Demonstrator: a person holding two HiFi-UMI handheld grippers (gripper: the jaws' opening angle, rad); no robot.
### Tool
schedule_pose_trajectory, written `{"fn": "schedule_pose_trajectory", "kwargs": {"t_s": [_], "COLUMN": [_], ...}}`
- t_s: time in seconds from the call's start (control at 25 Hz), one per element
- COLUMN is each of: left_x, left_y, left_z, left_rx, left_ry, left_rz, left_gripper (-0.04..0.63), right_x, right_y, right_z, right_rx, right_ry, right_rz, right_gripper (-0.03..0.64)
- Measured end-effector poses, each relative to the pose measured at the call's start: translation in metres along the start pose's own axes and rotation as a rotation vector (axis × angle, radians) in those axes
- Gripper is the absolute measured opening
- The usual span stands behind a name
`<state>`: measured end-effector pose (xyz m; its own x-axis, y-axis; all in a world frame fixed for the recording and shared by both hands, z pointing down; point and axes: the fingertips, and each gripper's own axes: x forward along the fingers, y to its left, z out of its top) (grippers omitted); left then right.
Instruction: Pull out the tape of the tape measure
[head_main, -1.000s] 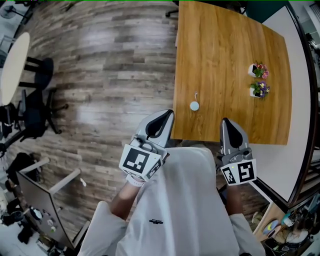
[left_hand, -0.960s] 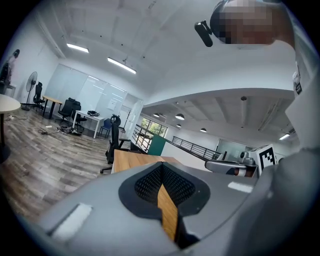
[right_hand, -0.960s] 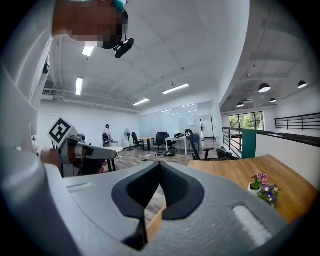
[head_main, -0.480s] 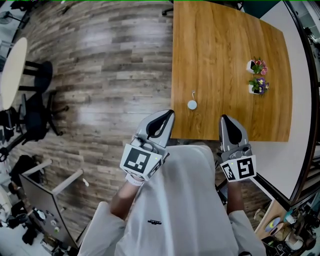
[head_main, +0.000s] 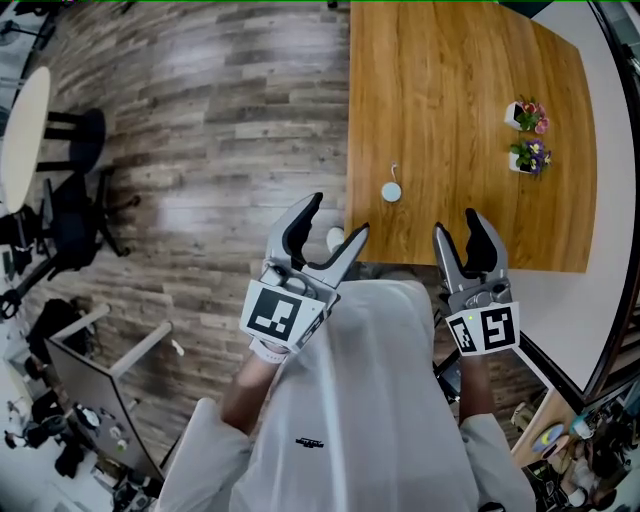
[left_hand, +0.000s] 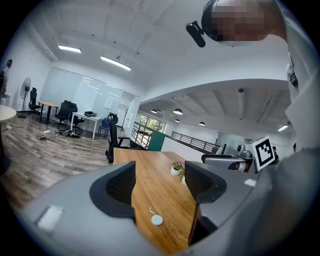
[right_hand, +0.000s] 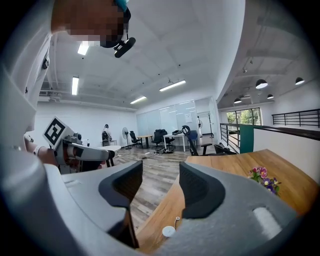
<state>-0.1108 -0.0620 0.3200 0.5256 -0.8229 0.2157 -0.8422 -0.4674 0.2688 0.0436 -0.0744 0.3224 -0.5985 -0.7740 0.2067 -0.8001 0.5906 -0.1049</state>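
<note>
A small round white tape measure with a short cord loop lies on the wooden table, near its left front corner. It also shows as the white disc in the left gripper view and as the disc in the right gripper view. My left gripper hangs off the table's near left corner and its jaws are opening with nothing between them. My right gripper hovers at the table's near edge, to the right of the tape measure. Its jaws are also opening and hold nothing.
Two small flower pots stand at the table's right side. A white ledge with a dark rail runs along the right. On the wood floor to the left are a black office chair and a round pale table.
Both grippers, shut in the earlier frames, now stand with their jaws apart. The hands have stayed near the table's front edge.
</note>
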Motion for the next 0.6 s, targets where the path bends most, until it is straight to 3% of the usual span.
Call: {"fn": "schedule_pose_trajectory", "kwargs": {"t_s": [0.28, 0.6], "left_x": [0.011, 0.036], "left_y": [-0.004, -0.007], "left_z": [-0.011, -0.047], "left_rx": [0.053, 0.155], "left_ry": [0.012, 0.108], "left_rz": [-0.034, -0.071], "left_gripper": [0.334, 0.345], "right_x": [0.006, 0.012], "right_y": [-0.003, -0.007], "right_z": [-0.014, -0.024], "right_rx": [0.007, 0.007], "right_ry": [0.041, 0.068], "right_rz": [0.018, 0.034], "right_gripper": [0.247, 0.247]}}
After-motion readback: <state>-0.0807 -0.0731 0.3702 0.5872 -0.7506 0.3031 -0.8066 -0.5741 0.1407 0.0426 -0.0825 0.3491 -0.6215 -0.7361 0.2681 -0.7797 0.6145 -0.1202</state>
